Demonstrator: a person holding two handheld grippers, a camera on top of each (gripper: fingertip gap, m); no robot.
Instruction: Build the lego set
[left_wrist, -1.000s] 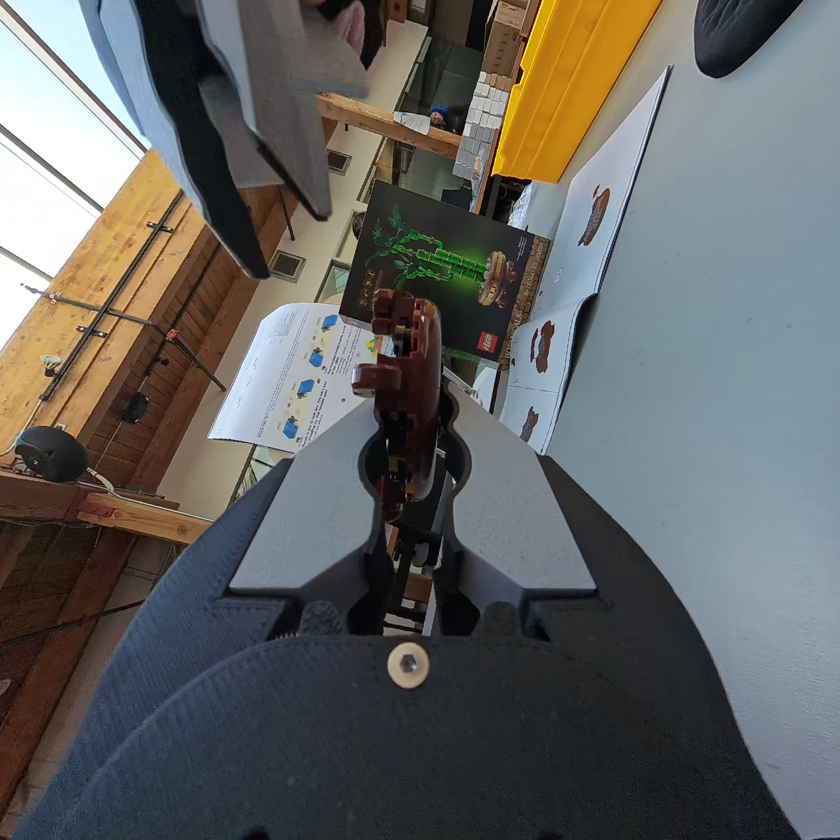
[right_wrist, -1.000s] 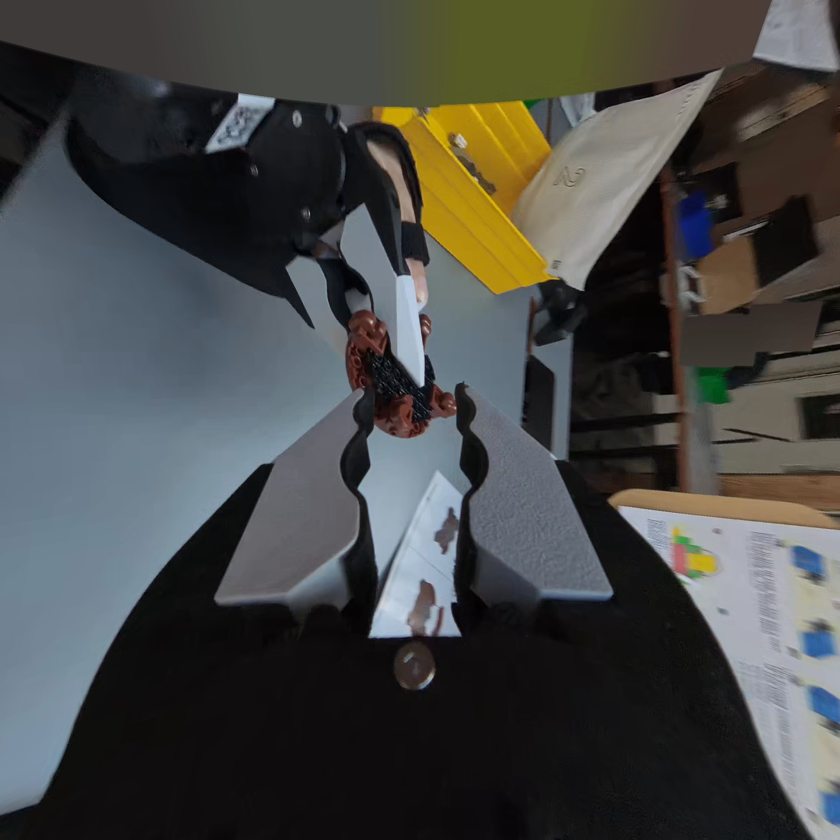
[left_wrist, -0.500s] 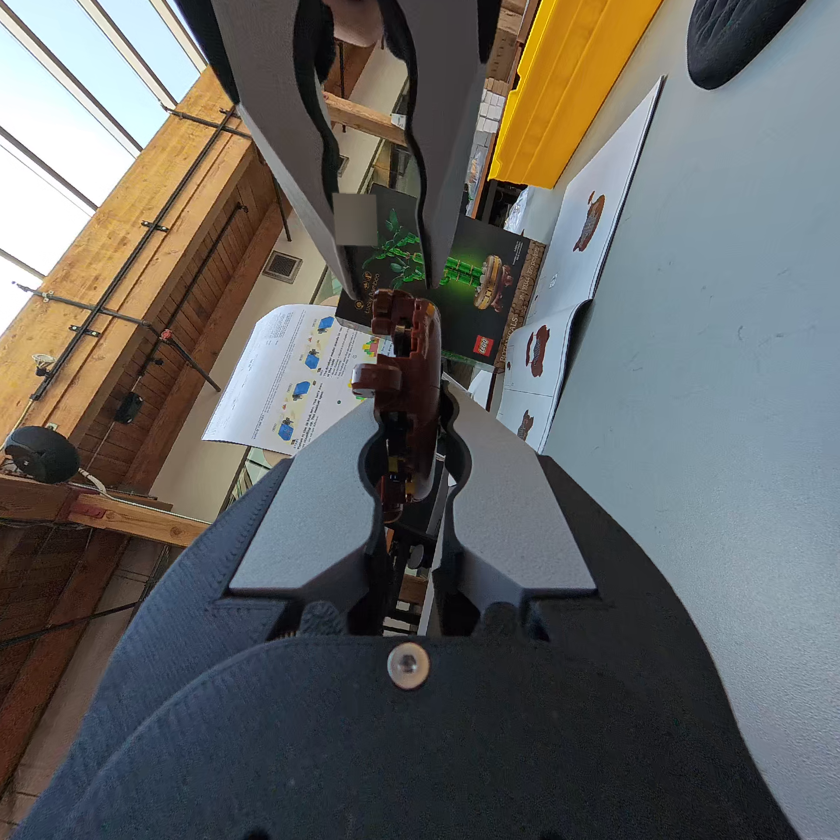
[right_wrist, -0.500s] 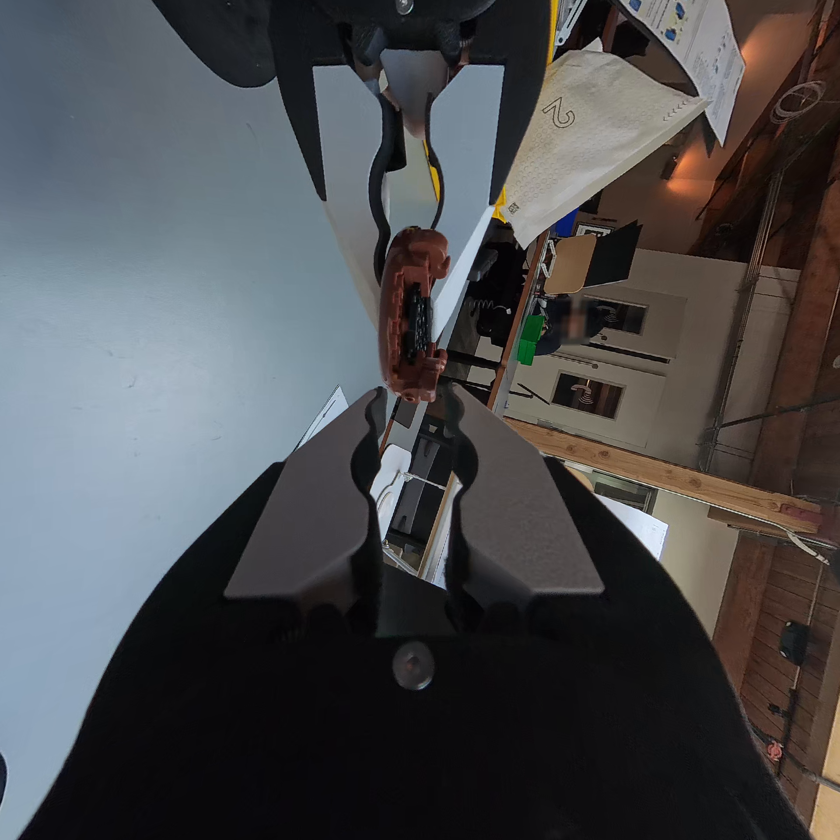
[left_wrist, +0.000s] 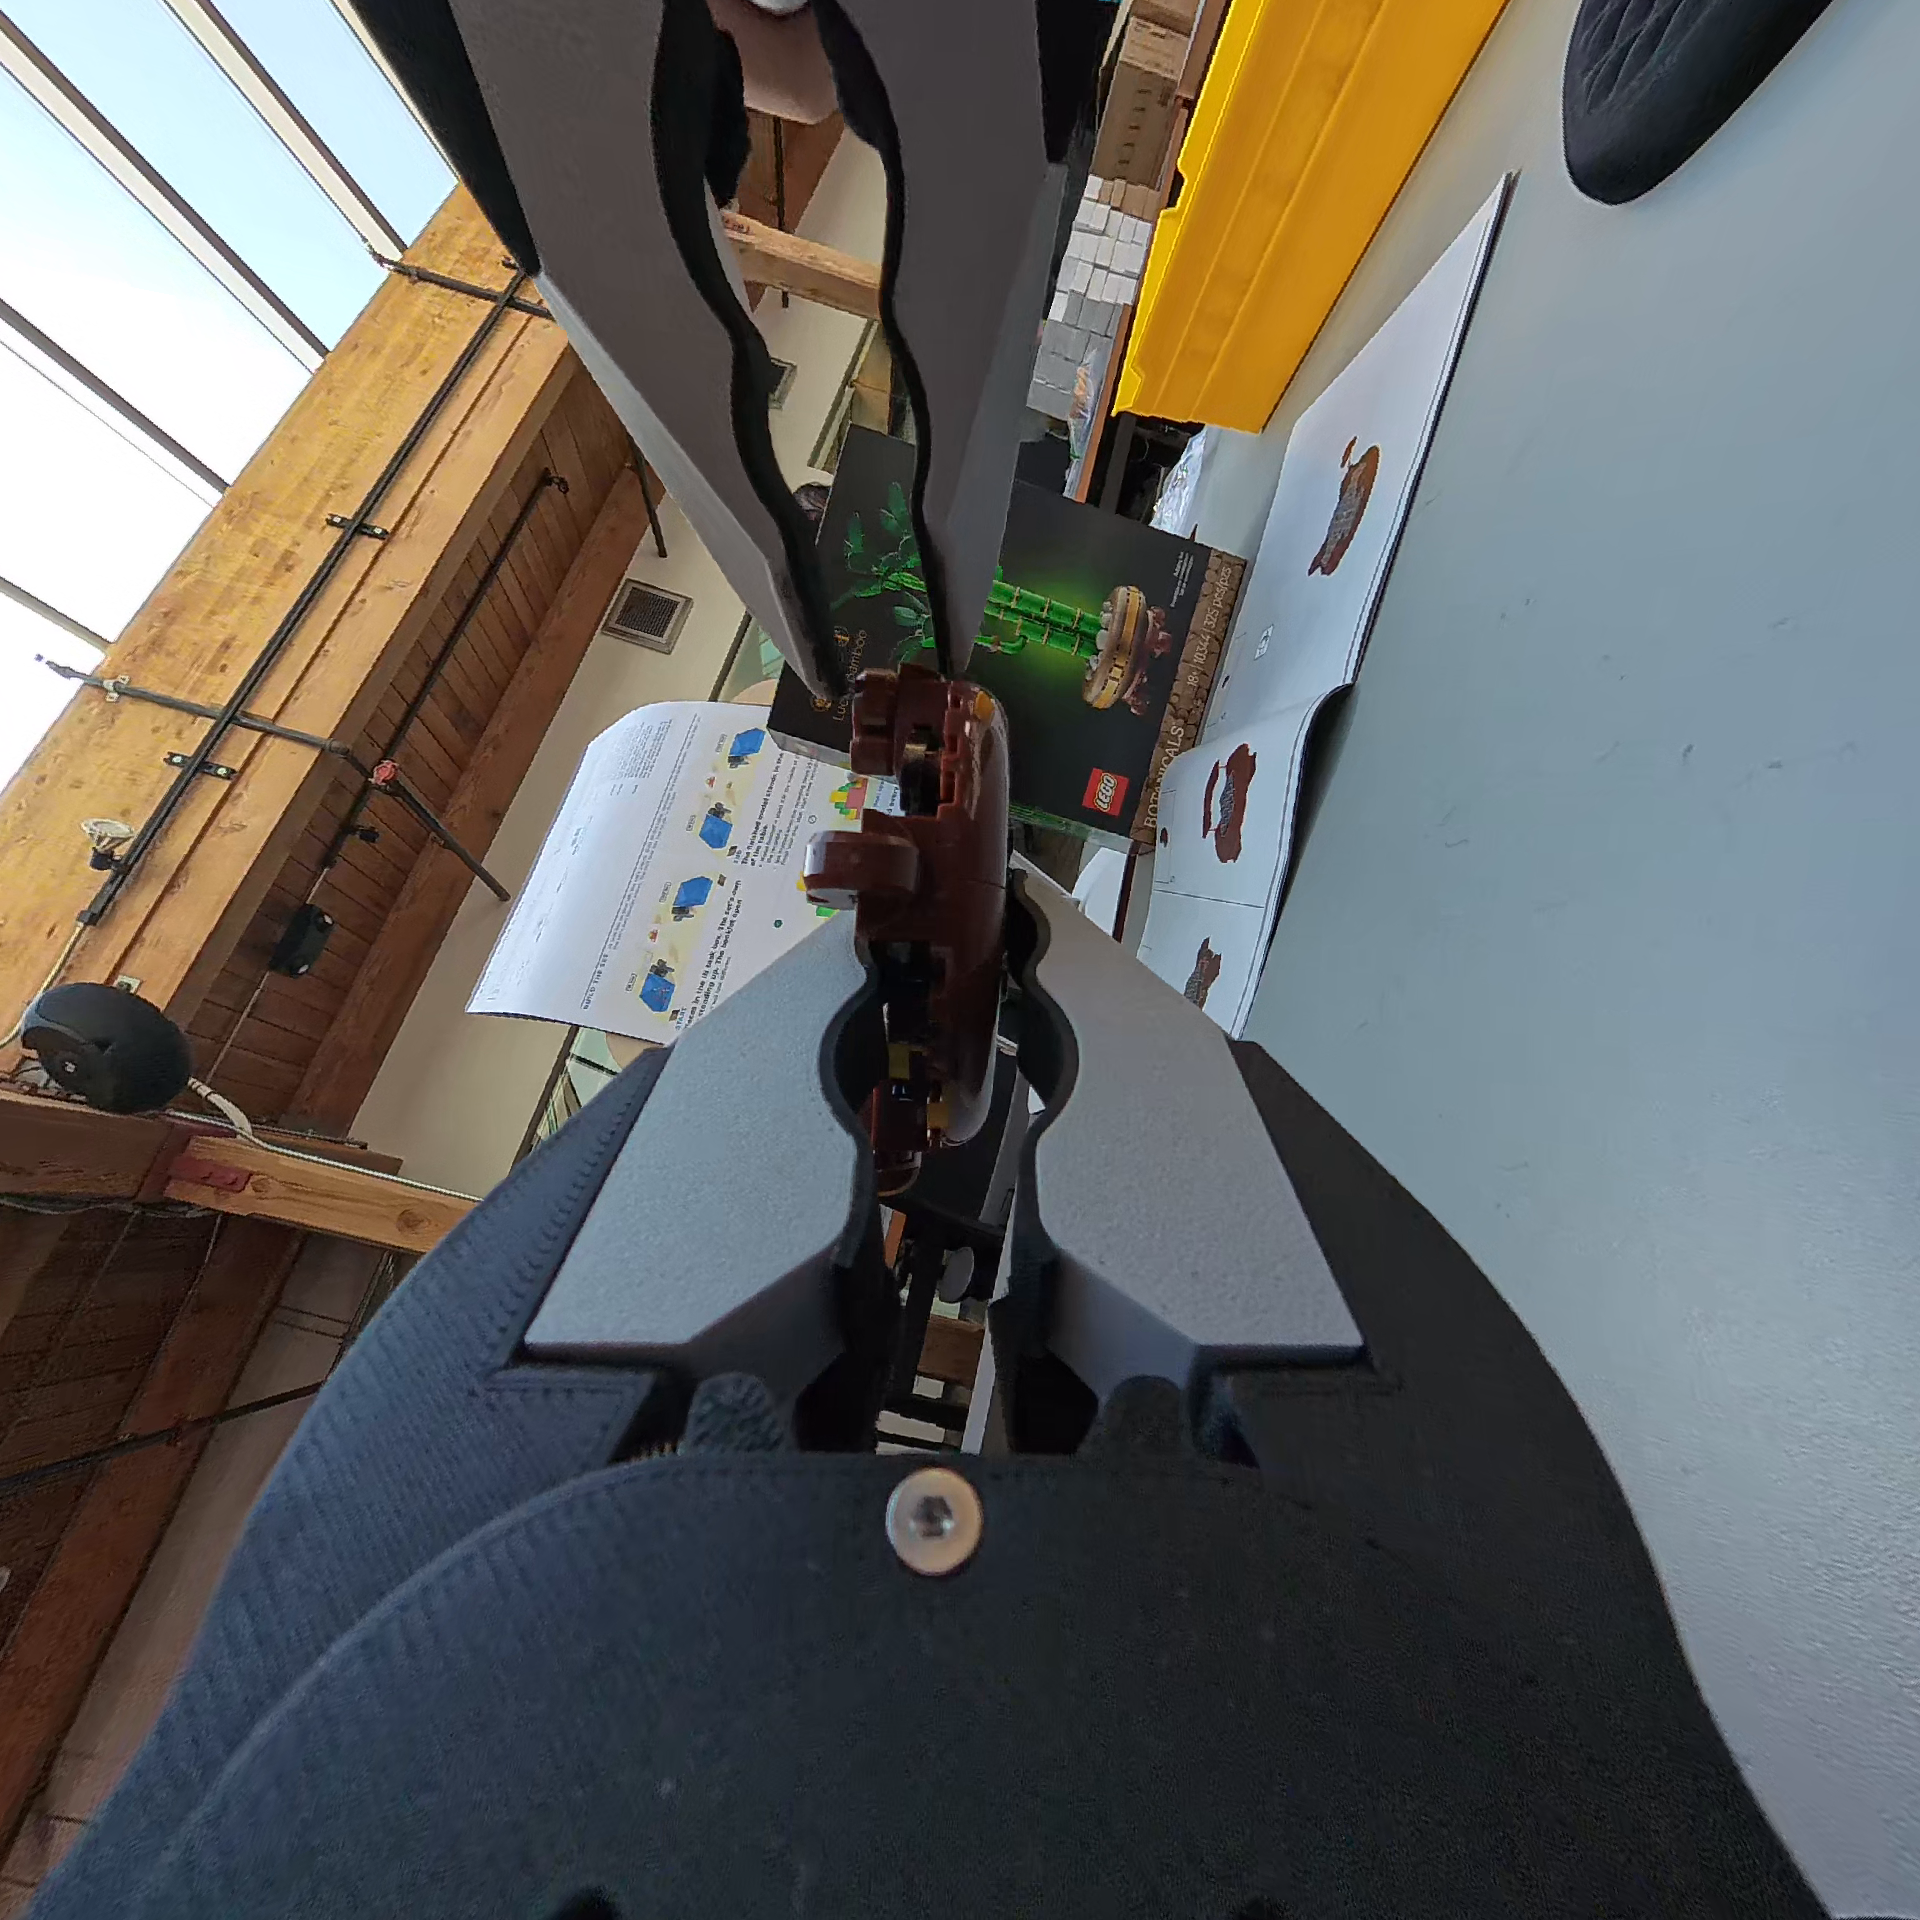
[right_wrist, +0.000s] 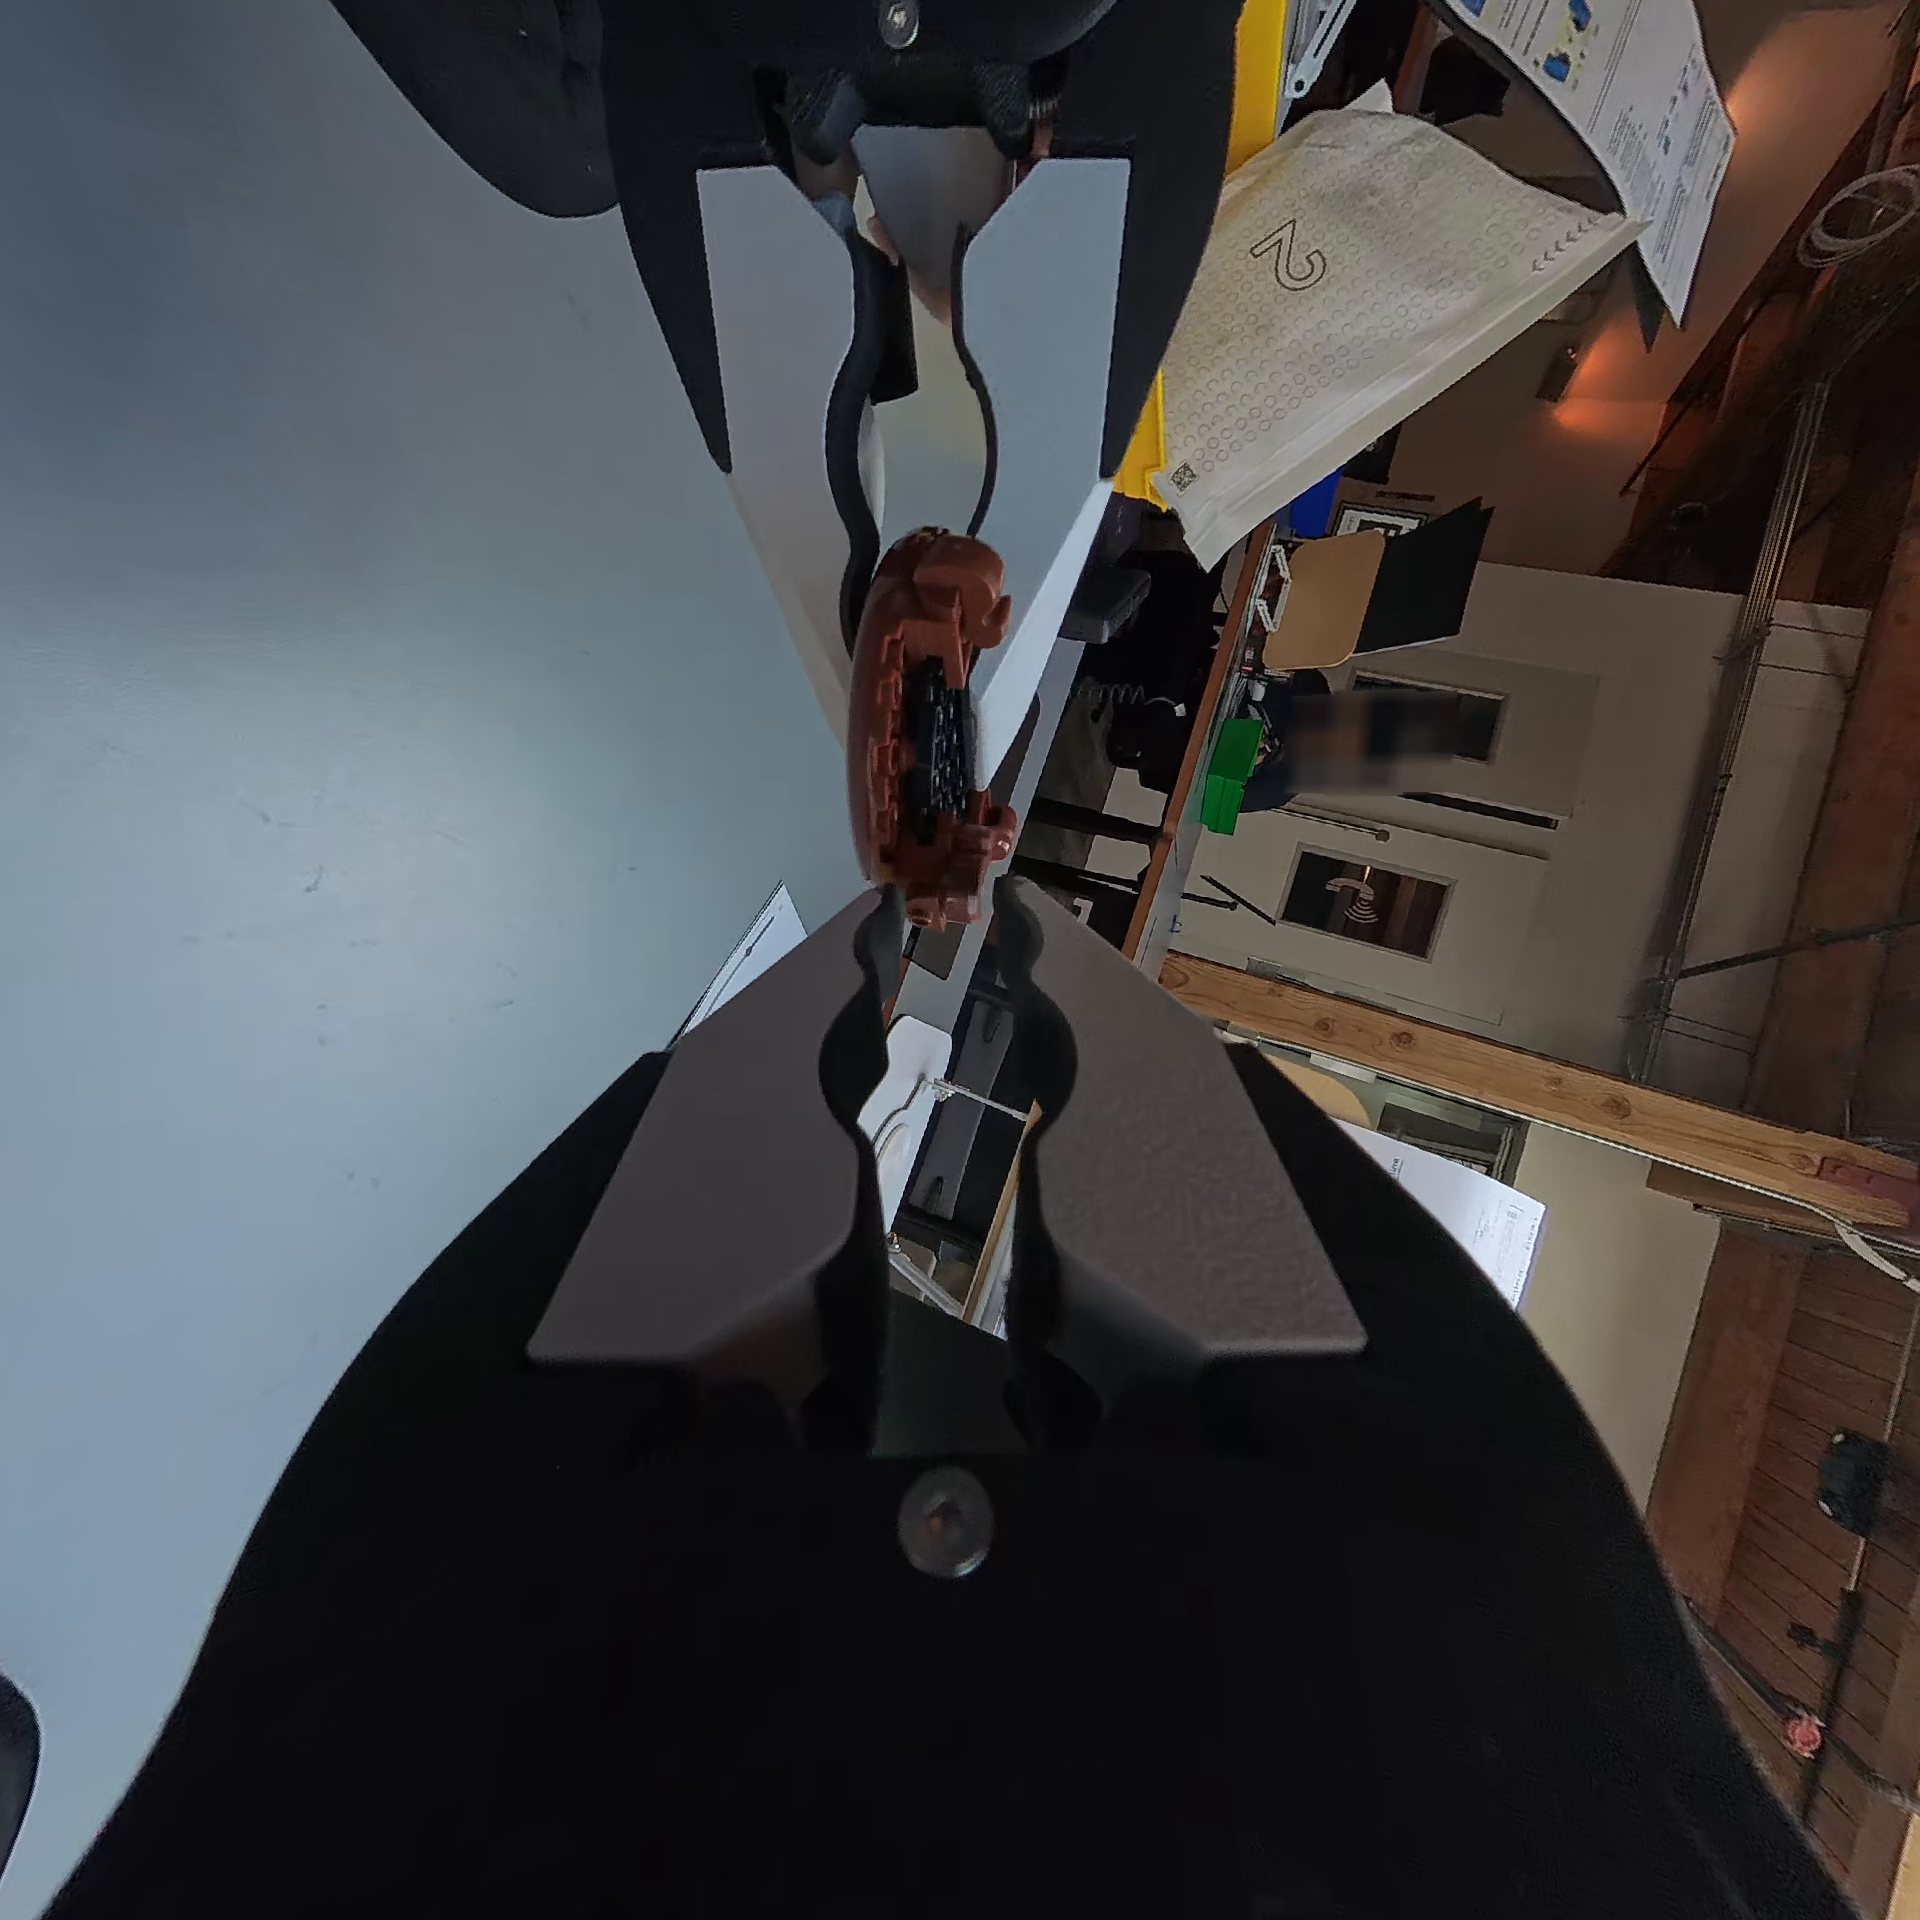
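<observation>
Both sets of fingers point at each other w/ one brown lego build between them. Left gripper (left_wrist: 935, 935) is clamped on the brown lego assembly (left_wrist: 930, 883): its near end sits down in the wavy notch between my left fingers (left_wrist: 748, 1122), pinched from both sides, and the far end sticks out past the tips. It's held edge-on, a rounded brown tab jutting left just beyond the tips, small yellow and dark bits showing along the inner edge.

Right gripper (right_wrist: 940, 904) faces it from the far side. From the right wrist cam, my right fingers (right_wrist: 727, 1164) stand apart w/ a gap between the tips; the assembly's end w/ brown studs sits right at that gap, approx touching the tips but not pinched. Can't tell for sure if there's contact. Black plate area shows on the face turned toward that cam. From the left cam the right tips come down onto the top end of the build, one each side.

Beyond, on the grey table (left_wrist: 1610, 831): open instruction booklet (left_wrist: 1330, 623) w/ brown pictures, dark lego box (left_wrist: 1060, 665) standing just behind it, printed sheet (left_wrist: 644, 883) left of the box. Farther back, yellow bin (left_wrist: 1278, 208), black round object (left_wrist: 1662, 83) at the table's far corner. White numbered bag (right_wrist: 1351, 301) hangs in the right cam view.
</observation>
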